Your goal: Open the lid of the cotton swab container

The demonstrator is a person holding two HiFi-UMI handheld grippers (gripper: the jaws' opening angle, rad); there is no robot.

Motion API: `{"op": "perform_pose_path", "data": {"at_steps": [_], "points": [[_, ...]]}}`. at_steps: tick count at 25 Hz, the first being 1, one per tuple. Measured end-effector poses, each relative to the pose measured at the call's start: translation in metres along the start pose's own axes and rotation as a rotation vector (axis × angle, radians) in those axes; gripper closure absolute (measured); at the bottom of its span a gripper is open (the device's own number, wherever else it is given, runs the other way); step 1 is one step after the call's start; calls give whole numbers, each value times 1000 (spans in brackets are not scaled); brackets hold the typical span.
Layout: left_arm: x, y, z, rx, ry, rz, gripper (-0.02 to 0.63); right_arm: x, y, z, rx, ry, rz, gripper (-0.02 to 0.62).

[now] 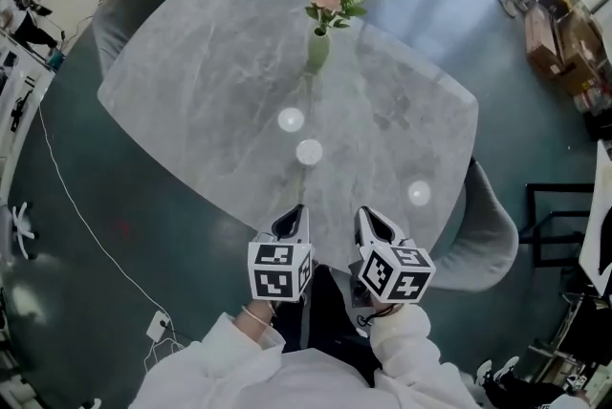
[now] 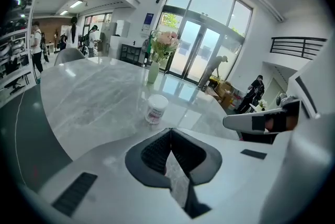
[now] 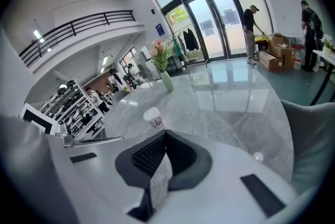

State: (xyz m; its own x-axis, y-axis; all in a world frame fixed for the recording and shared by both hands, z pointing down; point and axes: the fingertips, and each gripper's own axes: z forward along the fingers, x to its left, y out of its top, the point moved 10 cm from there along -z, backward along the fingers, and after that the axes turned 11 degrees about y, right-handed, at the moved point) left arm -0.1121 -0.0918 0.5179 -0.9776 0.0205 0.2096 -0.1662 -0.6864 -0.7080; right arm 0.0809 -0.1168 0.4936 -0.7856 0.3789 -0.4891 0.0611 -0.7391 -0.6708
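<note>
The cotton swab container (image 1: 309, 151) is a small white round tub with its lid on, standing on the grey marble table (image 1: 210, 92), a little short of the vase. It shows ahead of the left gripper (image 2: 156, 109) and ahead of the right gripper (image 3: 154, 118), with red print on its side. My left gripper (image 1: 292, 224) and right gripper (image 1: 373, 226) hover side by side over the table's near edge, a short way from the container. Both are shut with nothing between their jaws, as the left gripper view (image 2: 169, 133) and the right gripper view (image 3: 166, 135) show.
A green vase of pink flowers (image 1: 320, 39) stands beyond the container. Bright light reflections (image 1: 419, 193) lie on the tabletop. Grey chairs sit at the right (image 1: 492, 230) and far left (image 1: 120, 15). A white cable (image 1: 86, 226) runs over the floor. People stand by the glass doors (image 3: 252, 32).
</note>
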Motion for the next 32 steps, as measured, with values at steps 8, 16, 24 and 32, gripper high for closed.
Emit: {"op": "perform_pose_path", "data": {"at_steps": [8, 16, 24, 32], "points": [[7, -6, 9, 20, 22, -7, 598, -6, -6, 17, 33, 20, -6, 537], [25, -9, 26, 38, 72, -25, 598, -26, -2, 50, 58, 96, -53, 535], [34, -13, 45, 55, 117, -69, 598, -38, 1, 87, 99, 195, -80, 525], [39, -12, 61, 63, 152, -97, 598, -46, 9, 118, 154, 280, -135, 423]]}}
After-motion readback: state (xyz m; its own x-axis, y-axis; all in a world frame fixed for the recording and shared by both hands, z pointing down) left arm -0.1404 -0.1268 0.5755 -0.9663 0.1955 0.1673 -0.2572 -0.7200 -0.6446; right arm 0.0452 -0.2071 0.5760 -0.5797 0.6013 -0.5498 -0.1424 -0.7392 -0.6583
